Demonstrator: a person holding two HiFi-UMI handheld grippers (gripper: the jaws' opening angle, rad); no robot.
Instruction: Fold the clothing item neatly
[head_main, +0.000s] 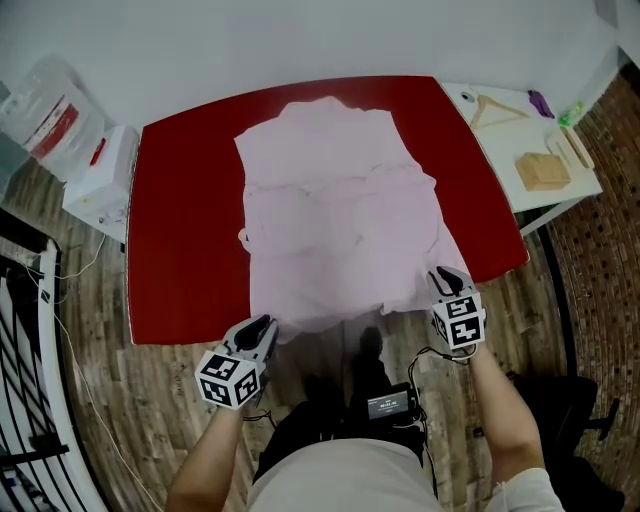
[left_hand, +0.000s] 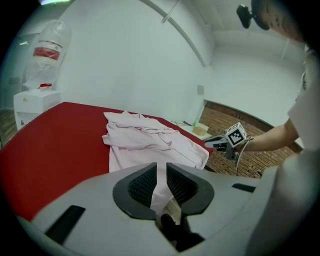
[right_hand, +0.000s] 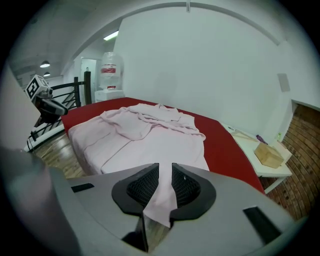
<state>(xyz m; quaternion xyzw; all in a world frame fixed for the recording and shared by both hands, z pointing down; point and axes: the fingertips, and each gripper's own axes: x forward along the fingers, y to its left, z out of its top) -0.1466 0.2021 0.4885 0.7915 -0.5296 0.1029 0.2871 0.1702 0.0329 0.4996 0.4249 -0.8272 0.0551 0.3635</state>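
Note:
A pale pink garment (head_main: 335, 215) lies spread on the red table (head_main: 185, 220), its near hem hanging past the front edge. My left gripper (head_main: 262, 327) is shut on the hem's left corner; pink cloth (left_hand: 161, 182) runs between its pads in the left gripper view. My right gripper (head_main: 447, 281) is shut on the hem's right corner, with cloth (right_hand: 164, 192) pinched between its pads in the right gripper view. Both grippers sit just off the table's front edge. The garment's far part (right_hand: 150, 117) is rumpled and folded over.
A white side table (head_main: 540, 150) at the right holds a wooden hanger (head_main: 497, 108) and a wooden box (head_main: 543, 170). A water dispenser (head_main: 90, 165) stands left of the red table. A black railing (head_main: 25, 330) runs along the left over a wood floor.

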